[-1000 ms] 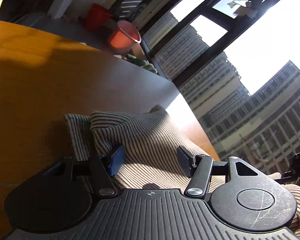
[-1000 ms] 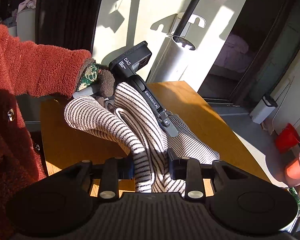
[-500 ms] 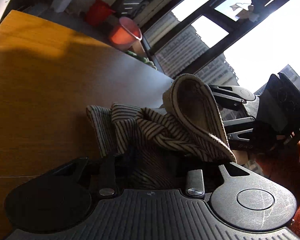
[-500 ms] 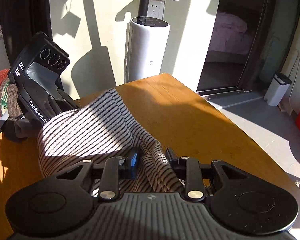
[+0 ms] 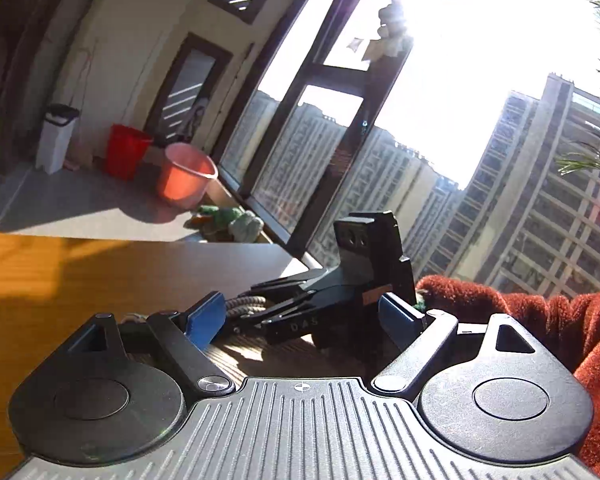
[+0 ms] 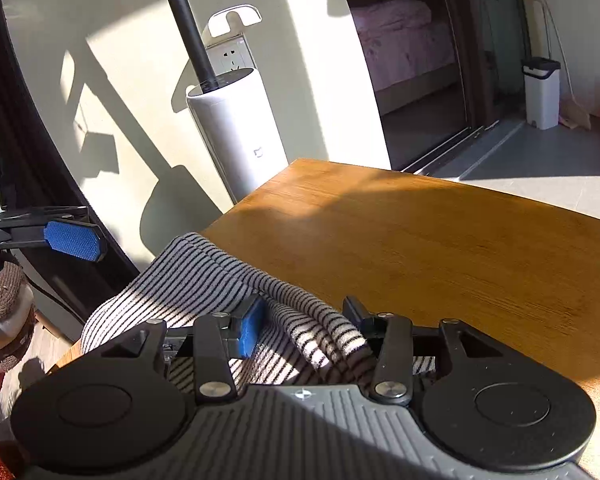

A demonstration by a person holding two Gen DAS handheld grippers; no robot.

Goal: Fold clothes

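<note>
The left gripper (image 5: 304, 316) has its jaws wide and opening, with nothing pinched: its 2 blue pads (image 5: 204, 316) stand well apart, and between them, further off, shows the black body of the other tool. From the right wrist view the same gripper sits at 9 o'clock, 1 blue pad in plain sight with only air against it.

The right gripper (image 6: 306, 326) has its jaws about halfway and opening. A ridge of the striped garment (image 6: 204, 280) lies between them; the left pad touches the cloth, but on the right side I cannot tell whether the pad presses or has let go.

The garment, cream with thin dark stripes, lies bunched on the near corner of the wooden table (image 6: 440, 240), spreading from the right jaws toward 10 o'clock and hanging a little over the edge. In the left wrist view only a small striped fold (image 5: 244, 304) peeks out beside the left pad.

A rust-red fleece sleeve (image 5: 540, 320) sits at 3 o'clock in the left view. Beyond the table at 11 o'clock stand a pink bucket (image 5: 186, 176) and a red bucket (image 5: 126, 156). In the right view a white cylinder (image 6: 236, 132) stands at 12 o'clock.
</note>
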